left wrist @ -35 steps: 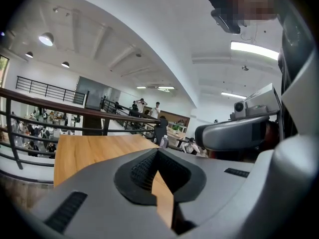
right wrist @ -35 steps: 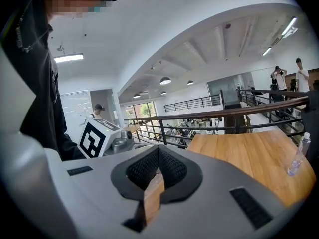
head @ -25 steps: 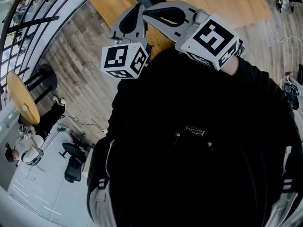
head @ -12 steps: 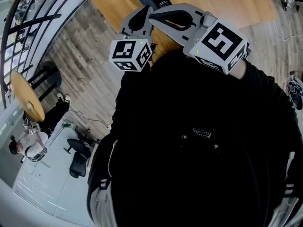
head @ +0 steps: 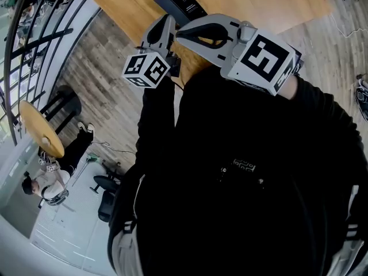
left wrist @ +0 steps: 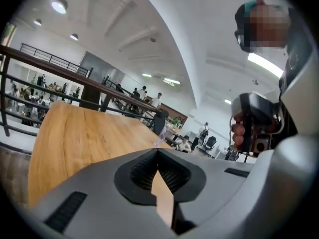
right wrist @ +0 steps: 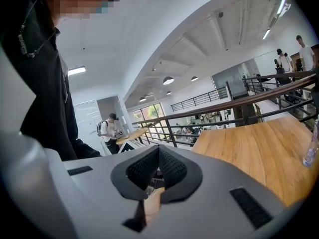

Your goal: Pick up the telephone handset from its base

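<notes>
A dark flat device point(head: 181, 3), perhaps the telephone, lies near the edge of the wooden table point(head: 264, 2); I cannot make out a handset on it. Both grippers are held side by side in front of the person's chest, above the table's edge. My left gripper point(head: 165, 23) points toward the device with its jaws shut and nothing between them. My right gripper point(head: 183, 31) is just beside it, also shut and empty. In the left gripper view the left gripper point(left wrist: 158, 151) points along bare table point(left wrist: 75, 133). The right gripper point(right wrist: 158, 149) likewise shows only table point(right wrist: 249, 143) ahead.
A clear bottle point(left wrist: 160, 136) stands at the table's far end and also shows as a bottle point(right wrist: 311, 153) at the right edge of the right gripper view. A black railing point(right wrist: 224, 111) runs past the table. Below lie plank floor point(head: 103, 96) and a lower level with people.
The left gripper has sunk away from the camera and rolled a little; its marker cube looks smaller. The right gripper has hardly moved. More of the dark device shows now.
</notes>
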